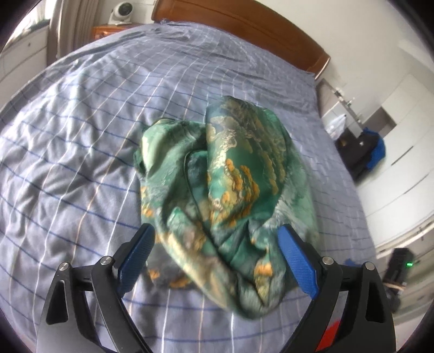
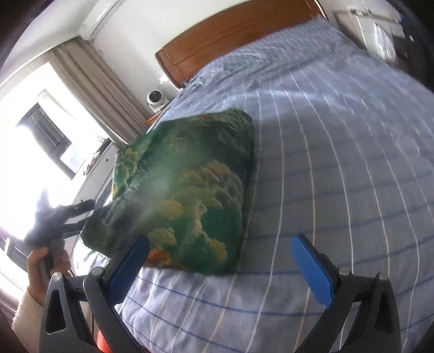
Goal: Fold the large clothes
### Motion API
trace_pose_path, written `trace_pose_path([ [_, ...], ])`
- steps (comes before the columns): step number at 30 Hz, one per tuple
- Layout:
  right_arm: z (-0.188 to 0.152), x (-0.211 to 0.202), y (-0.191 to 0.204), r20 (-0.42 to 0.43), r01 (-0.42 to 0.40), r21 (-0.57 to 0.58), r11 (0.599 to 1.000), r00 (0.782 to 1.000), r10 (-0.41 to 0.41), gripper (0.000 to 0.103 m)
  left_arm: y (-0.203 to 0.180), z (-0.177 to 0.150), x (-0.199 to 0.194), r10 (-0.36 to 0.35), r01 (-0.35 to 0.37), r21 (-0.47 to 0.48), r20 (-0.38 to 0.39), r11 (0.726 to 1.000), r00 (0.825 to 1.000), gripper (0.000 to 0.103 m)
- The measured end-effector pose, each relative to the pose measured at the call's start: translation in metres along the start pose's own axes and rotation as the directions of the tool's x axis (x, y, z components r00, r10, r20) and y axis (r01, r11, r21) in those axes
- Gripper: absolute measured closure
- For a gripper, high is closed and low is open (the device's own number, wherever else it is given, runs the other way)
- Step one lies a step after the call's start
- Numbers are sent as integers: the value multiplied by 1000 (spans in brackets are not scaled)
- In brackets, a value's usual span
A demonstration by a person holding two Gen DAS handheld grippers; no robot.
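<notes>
A green garment with gold and orange cloud patterns lies crumpled in a heap on the bed; it also shows in the right wrist view, blurred. My left gripper is open, its blue pads on either side of the heap's near edge, holding nothing. It also shows from the side in the right wrist view, at the garment's left edge. My right gripper is open and empty, just in front of the garment's near right corner.
The bed is covered with a light blue checked sheet, with a wooden headboard at the far end. A white fan stands on a bedside cabinet. A window with curtains is to the left. Dark bags sit on the floor at right.
</notes>
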State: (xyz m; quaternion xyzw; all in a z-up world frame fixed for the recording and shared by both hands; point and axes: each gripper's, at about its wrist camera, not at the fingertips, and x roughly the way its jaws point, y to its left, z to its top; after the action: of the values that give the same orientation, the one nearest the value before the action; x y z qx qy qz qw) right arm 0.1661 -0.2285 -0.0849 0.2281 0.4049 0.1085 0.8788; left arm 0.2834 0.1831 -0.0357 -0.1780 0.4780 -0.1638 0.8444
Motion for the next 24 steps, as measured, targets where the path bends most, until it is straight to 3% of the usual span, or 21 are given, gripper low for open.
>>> trace_pose_path([
  [3, -5, 4, -16, -26, -20, 61, 998, 999, 22, 0, 17, -1, -2, -42, 41, -40, -13, 998, 999, 9],
  [7, -1, 11, -38, -49, -104, 188, 977, 992, 115, 0, 39, -1, 9, -93, 87, -91, -54, 992, 994, 9],
  [14, 26, 55, -44, -121, -248, 265, 932, 950, 287, 0, 46, 7, 40, -215, 203, -132, -88, 970, 973, 9],
  [16, 36, 73, -40, -149, -267, 256, 929, 939, 311, 0, 47, 11, 52, -208, 193, -133, -105, 972, 973, 7],
  [19, 47, 112, -33, -223, -310, 251, 917, 903, 367, 0, 52, 15, 70, -142, 127, -119, -128, 985, 982, 2],
  [24, 46, 168, -22, -282, -299, 263, 918, 886, 369, 0, 54, 13, 103, -109, 90, -109, -179, 990, 978, 0],
])
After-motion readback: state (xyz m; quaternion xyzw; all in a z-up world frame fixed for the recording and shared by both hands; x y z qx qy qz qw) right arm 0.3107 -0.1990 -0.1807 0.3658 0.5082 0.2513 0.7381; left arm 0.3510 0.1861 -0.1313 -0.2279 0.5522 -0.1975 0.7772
